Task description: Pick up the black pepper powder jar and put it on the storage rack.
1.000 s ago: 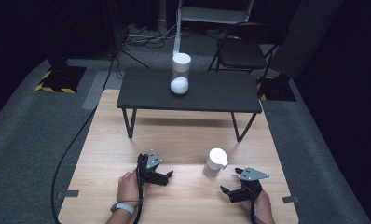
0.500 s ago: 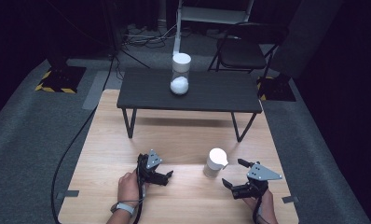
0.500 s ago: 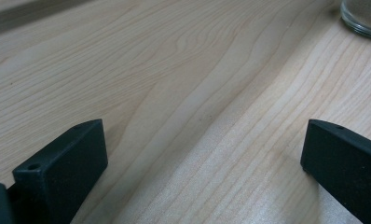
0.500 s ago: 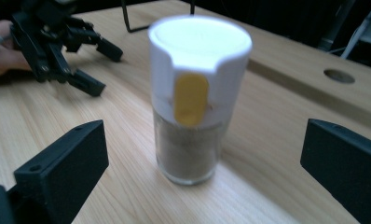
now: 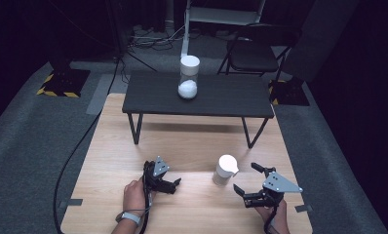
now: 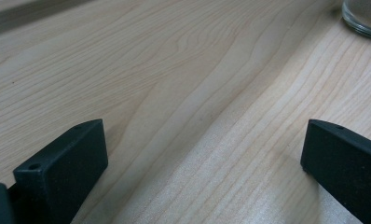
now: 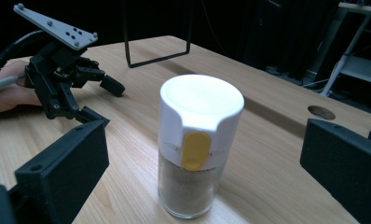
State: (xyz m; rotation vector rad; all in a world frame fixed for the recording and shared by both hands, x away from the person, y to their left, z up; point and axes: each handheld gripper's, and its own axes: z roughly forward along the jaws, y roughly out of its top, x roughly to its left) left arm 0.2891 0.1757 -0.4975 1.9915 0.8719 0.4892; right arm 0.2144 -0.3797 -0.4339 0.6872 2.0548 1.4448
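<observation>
high view: nearest the front edge of the light wooden desk (image 5: 109, 161), the left gripper (image 5: 175, 184) lies low on the wood in the person's left hand (image 5: 133, 195), its jaws spread apart with nothing between them. the right gripper (image 5: 248, 184) sits toward the front right corner, held in the right hand (image 5: 275, 214), jaws also wide apart and empty, turned toward the shaker jar (image 5: 224, 170).

the shaker jar stands upright on the desk between the two grippers, nearer the right one and not touching either. in the right gripper view the shaker jar (image 7: 200, 144) shows a white cap with a yellow tab on its front and a glass body partly filled with pale powder; it stands just ahead of the two black jaws, framed by the gap between them but outside it. the left gripper (image 7: 97, 100) appears beyond it at the left of that view.

in the left gripper view, bare wood grain lies between the spread jaws, and the glass base of the shaker jar (image 6: 363, 18) shows at the top right corner.

farther back, a low black table (image 5: 148, 97) stands across the far edge of the desk, carrying a tall clear canister (image 5: 188, 77) with a white lid and white contents at its bottom. a dark folding chair (image 5: 255, 48) stands on the floor behind.
</observation>
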